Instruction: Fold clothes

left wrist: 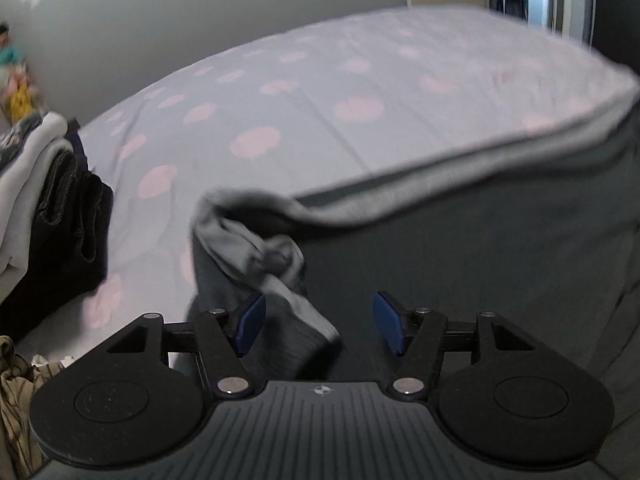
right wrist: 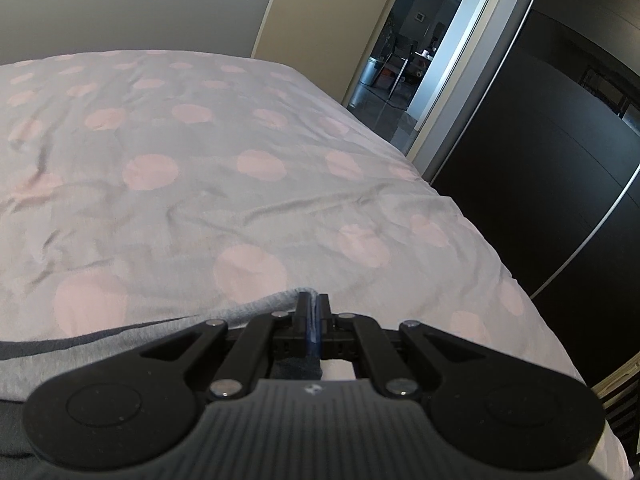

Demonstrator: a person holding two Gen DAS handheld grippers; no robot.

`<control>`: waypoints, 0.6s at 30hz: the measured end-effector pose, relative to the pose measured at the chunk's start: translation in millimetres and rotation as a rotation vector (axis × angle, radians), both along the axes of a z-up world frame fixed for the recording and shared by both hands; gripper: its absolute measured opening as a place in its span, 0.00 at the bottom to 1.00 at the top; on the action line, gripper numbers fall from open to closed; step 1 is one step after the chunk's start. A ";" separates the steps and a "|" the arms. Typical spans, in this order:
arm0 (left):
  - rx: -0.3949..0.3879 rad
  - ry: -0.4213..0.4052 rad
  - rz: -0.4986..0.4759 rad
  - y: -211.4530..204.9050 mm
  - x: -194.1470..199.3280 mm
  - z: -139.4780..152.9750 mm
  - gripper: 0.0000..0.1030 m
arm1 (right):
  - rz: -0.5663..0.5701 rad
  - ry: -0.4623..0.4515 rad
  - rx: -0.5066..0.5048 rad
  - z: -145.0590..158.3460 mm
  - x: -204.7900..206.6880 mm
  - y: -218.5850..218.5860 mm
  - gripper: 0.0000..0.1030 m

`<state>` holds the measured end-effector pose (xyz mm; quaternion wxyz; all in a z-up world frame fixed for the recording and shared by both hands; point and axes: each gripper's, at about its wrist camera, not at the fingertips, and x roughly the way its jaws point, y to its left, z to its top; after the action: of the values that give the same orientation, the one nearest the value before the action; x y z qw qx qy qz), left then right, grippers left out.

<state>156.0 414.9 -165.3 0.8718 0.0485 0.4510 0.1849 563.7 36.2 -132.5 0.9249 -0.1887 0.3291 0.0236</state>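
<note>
A grey garment [left wrist: 460, 248] hangs stretched above the bed, its lighter edge running from a bunched corner [left wrist: 256, 256] up to the right. My left gripper [left wrist: 320, 324] is open; the bunched corner hangs between its blue pads [left wrist: 252, 324], not pinched. In the right wrist view my right gripper [right wrist: 314, 320] is shut on the grey garment's edge [right wrist: 160, 332], held just above the bed.
The bed has a grey cover with pink dots [right wrist: 224, 168]. A stack of folded clothes, white and dark denim [left wrist: 52, 200], lies at the left. An olive garment [left wrist: 16, 400] lies lower left. An open doorway [right wrist: 400, 64] and a dark wardrobe [right wrist: 560, 160] stand to the right.
</note>
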 end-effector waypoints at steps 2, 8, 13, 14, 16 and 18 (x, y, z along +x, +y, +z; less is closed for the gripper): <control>0.081 0.050 0.013 -8.5 5.3 -18.5 0.68 | -0.001 -0.001 0.004 1.9 -1.9 -2.1 0.02; 0.073 0.026 0.147 14.0 2.1 -11.9 0.17 | -0.013 -0.012 0.020 14.5 -9.0 -12.5 0.02; 0.042 -0.116 0.289 44.3 -30.8 53.9 0.12 | -0.031 -0.054 0.061 40.8 -21.4 -26.9 0.02; 0.041 -0.147 0.322 50.2 -39.1 69.5 0.12 | -0.034 -0.063 0.072 47.5 -24.7 -30.2 0.02; 0.037 -0.206 0.388 61.3 -59.9 101.7 0.11 | -0.043 -0.085 0.087 63.3 -32.3 -37.1 0.02; 0.034 -0.263 0.445 69.3 -82.7 131.7 0.11 | -0.065 -0.111 0.099 79.3 -41.8 -52.7 0.02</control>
<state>73.3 484.2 -33.7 0.8599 -0.0618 0.3302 0.3843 521.9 -16.5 -53.2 0.9502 -0.1329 0.2819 -0.0008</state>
